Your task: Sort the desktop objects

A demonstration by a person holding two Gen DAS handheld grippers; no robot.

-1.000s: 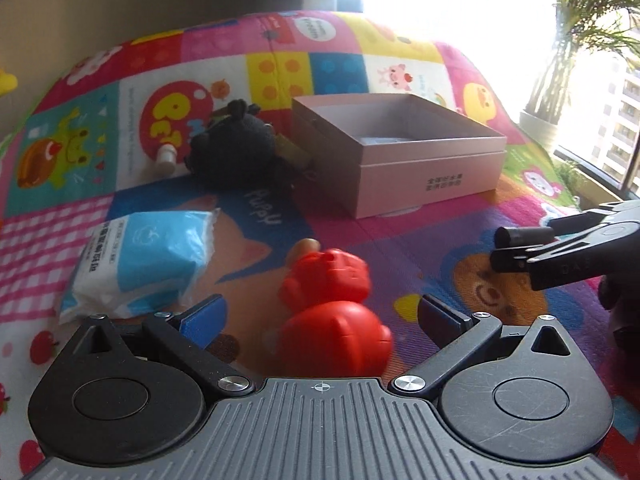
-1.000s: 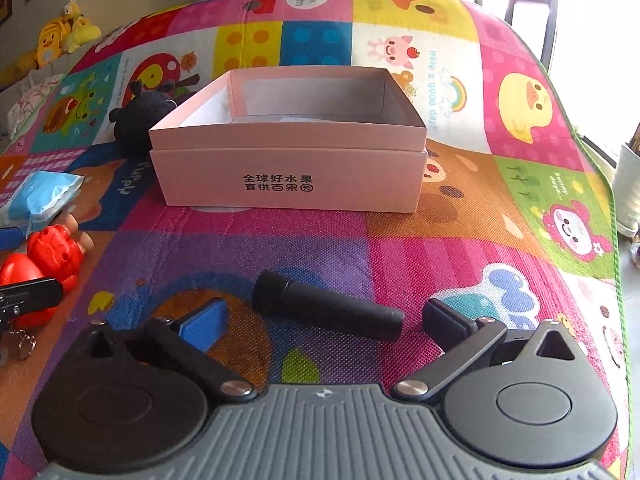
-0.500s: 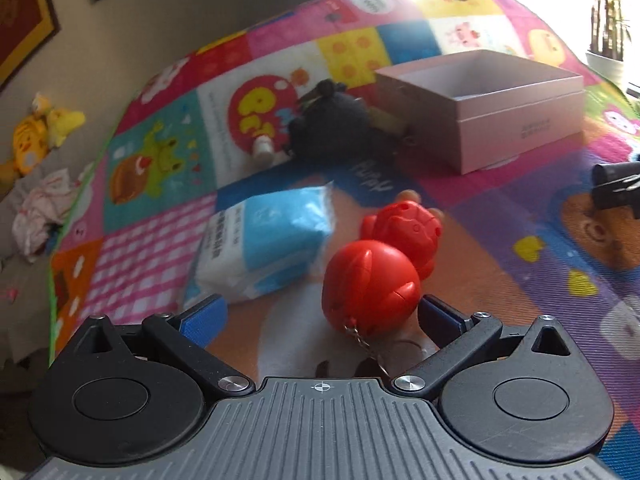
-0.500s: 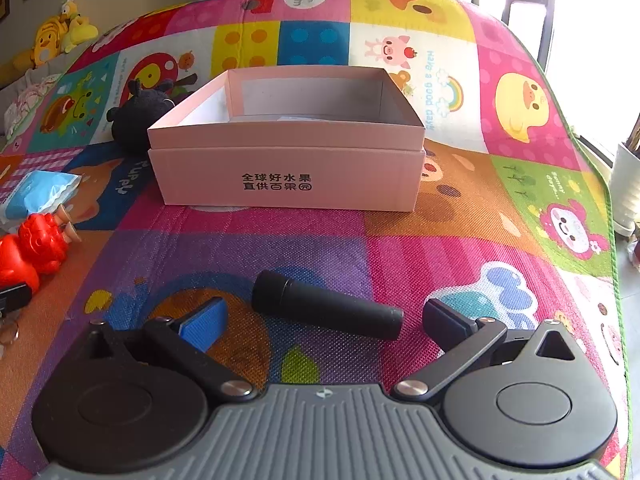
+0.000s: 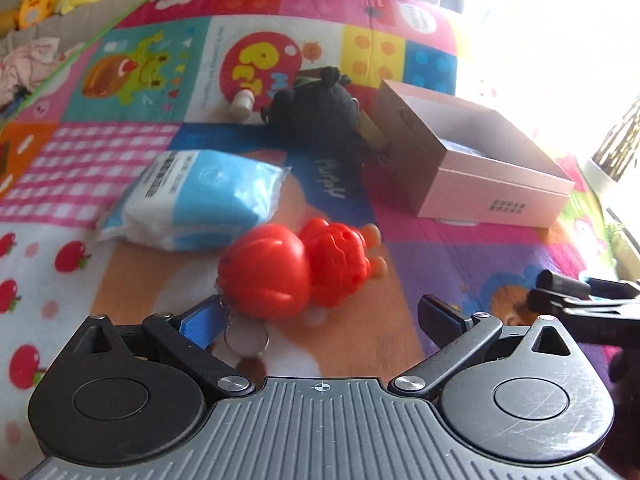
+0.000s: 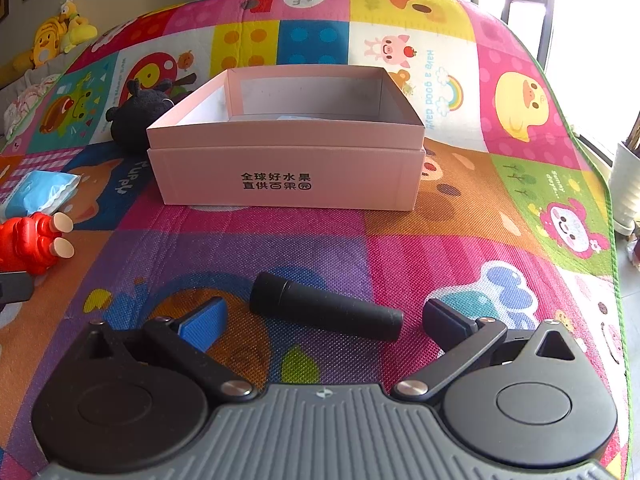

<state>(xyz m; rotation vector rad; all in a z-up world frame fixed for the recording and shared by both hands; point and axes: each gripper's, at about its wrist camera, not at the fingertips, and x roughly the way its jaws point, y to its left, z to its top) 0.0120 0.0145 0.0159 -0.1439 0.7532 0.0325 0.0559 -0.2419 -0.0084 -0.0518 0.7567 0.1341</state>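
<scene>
A red toy keychain (image 5: 294, 270) lies on the colourful play mat, just ahead of my open left gripper (image 5: 320, 316); its metal ring (image 5: 245, 338) rests by the left finger. In the right wrist view a black cylinder (image 6: 326, 306) lies on the mat between the fingers of my open right gripper (image 6: 324, 316), untouched. The open pink box (image 6: 286, 142) stands straight ahead of it, and the red toy (image 6: 34, 240) shows at the left edge. The pink box (image 5: 480, 160) is at the right in the left wrist view.
A blue-and-white tissue pack (image 5: 196, 200), a black plush toy (image 5: 316, 110) and a small white bottle (image 5: 242, 102) lie left of the box. A yellow plush (image 6: 56, 38) sits beyond the mat. A white plant pot (image 6: 628, 188) stands off the mat's right edge.
The left gripper has swung its view back to the right, so the red toy now sits centred between its fingers. The right gripper and black cylinder have barely moved.
</scene>
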